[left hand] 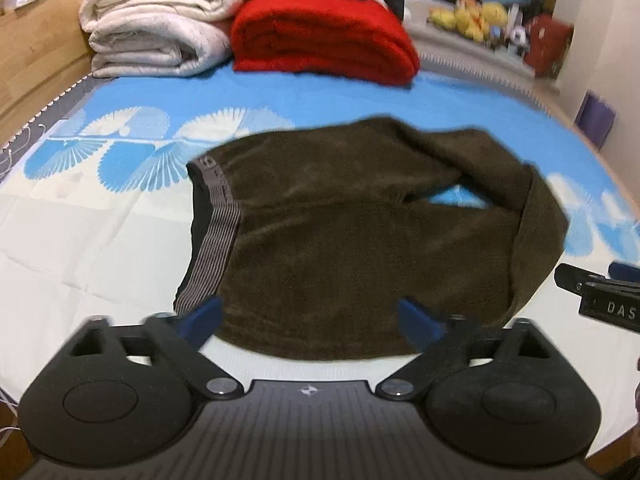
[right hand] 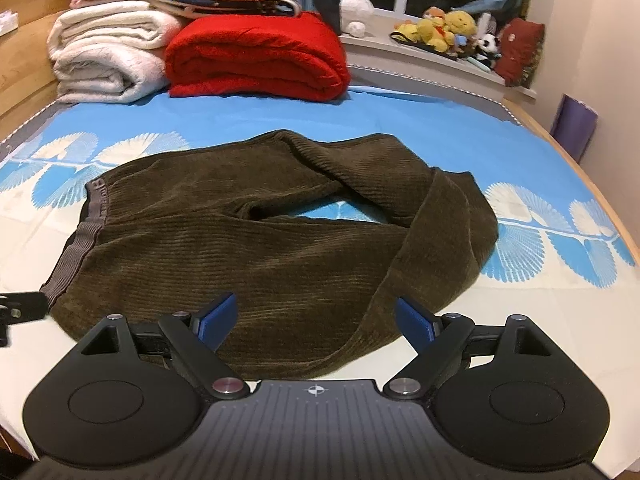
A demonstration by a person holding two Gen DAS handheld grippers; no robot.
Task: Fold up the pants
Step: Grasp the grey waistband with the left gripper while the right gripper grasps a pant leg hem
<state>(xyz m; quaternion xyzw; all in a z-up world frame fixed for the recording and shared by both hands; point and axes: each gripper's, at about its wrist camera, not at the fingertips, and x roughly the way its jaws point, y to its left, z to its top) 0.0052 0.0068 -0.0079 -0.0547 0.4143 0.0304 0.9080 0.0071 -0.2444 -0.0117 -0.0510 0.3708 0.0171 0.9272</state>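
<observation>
The left gripper (left hand: 310,318) stood open above the near hem of the pants (left hand: 360,232), its blue pads clear of the cloth with nothing between them; the right gripper (right hand: 316,320) was likewise open and empty, angled down over the same near edge. The pants lay brown and ribbed on the bed (right hand: 400,92), waistband (right hand: 80,236) to the left, legs looped back at the right so that a patch of blue sheet showed through the gap. To fold well, each gripper would probably need to pinch both layers at the near edge, well apart, and carry them over evenly so the legs lie flat. Both pointed forward and down at a like slant, side by side. Beyond sat a red blanket (right hand: 256,56) and white quilts (right hand: 104,56).
</observation>
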